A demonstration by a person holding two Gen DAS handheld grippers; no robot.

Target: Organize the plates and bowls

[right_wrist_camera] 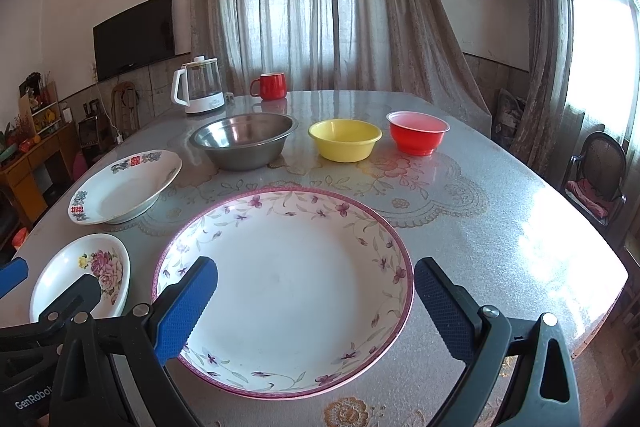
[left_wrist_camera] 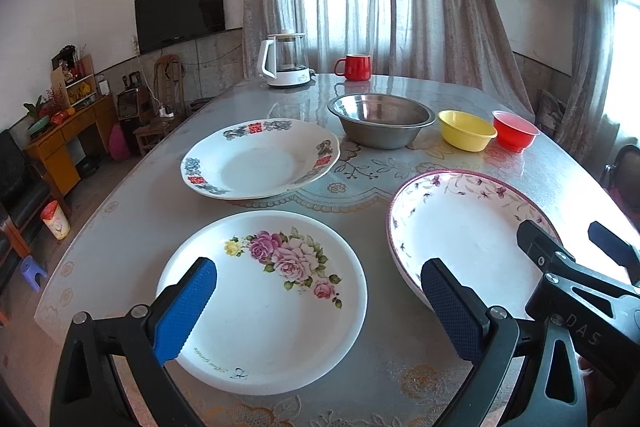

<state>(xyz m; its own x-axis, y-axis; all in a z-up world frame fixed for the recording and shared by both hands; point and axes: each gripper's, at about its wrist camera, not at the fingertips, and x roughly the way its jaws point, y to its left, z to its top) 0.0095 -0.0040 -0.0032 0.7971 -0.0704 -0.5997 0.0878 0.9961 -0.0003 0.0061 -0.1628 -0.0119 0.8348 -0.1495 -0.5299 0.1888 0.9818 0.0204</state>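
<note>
Three plates lie on the table. A white plate with pink roses (left_wrist_camera: 264, 295) (right_wrist_camera: 80, 275) sits under my open left gripper (left_wrist_camera: 320, 307), nothing held. A large plate with a purple flowered rim (right_wrist_camera: 284, 291) (left_wrist_camera: 460, 227) lies below my open right gripper (right_wrist_camera: 316, 307), which holds nothing. A deep white plate with red and blue marks (left_wrist_camera: 260, 159) (right_wrist_camera: 124, 187) stands farther back on the left. Behind are a steel bowl (left_wrist_camera: 380, 121) (right_wrist_camera: 244, 141), a yellow bowl (left_wrist_camera: 466, 130) (right_wrist_camera: 345, 139) and a red bowl (left_wrist_camera: 515, 130) (right_wrist_camera: 417, 131), side by side.
A white kettle (left_wrist_camera: 286, 61) (right_wrist_camera: 199, 87) and a red mug (left_wrist_camera: 356, 67) (right_wrist_camera: 272, 86) stand at the table's far edge. The table (right_wrist_camera: 500, 227) has a rounded edge at the right. A chair (right_wrist_camera: 596, 179) stands beyond it. Furniture lines the left wall.
</note>
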